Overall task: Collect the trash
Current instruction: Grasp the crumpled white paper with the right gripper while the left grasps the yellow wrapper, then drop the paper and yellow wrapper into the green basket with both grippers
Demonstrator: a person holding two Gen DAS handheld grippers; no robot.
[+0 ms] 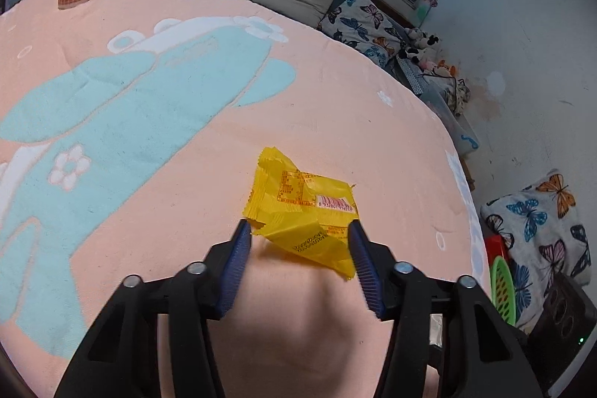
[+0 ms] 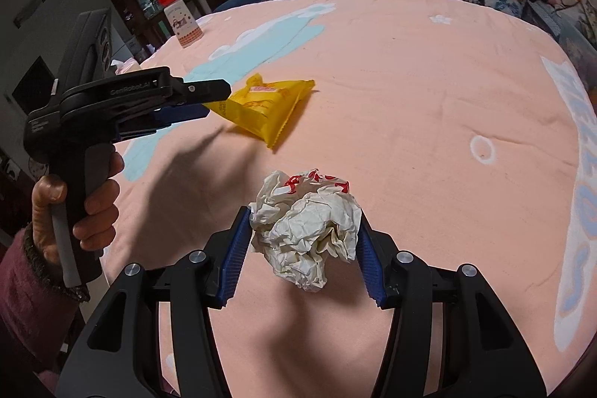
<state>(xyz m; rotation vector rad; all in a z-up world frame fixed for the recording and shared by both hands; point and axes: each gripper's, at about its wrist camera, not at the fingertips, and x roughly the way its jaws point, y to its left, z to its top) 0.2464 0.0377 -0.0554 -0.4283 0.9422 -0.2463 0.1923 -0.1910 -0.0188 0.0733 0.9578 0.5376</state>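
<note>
The yellow wrapper sits pinched at its near edge between the blue pads of the left claw, its far part over the pink blanket. The crumpled white paper, marked with red print, is clamped in the right claw above that same blanket. A hand grips the left claw's handle. A red-capped bottle stands well apart at the far edge

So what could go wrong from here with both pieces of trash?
The left hand-held gripper has the yellow wrapper only by its near edge, so the slick film may slip free. The crumpled paper bulges past the right hand-held gripper and could spring out.
</note>
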